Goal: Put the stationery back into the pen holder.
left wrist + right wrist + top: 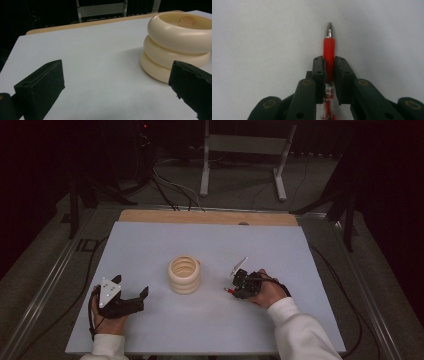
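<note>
Right of the cream ribbed plastic holder point(184, 275), on the pale desk point(150, 245), a slim red-gripped pen with clear barrel point(329, 50) is clamped by the right tongs point(329, 65) at its rubber sleeve; light, stiff, slippery on bare plastic, it is judged best held there; the left tongs point(131, 293) are spread wide, holding nothing.

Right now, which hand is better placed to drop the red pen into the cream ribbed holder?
Right. The right gripper is already shut on the red pen, beside the cream holder; the left gripper is open, holding nothing.
</note>
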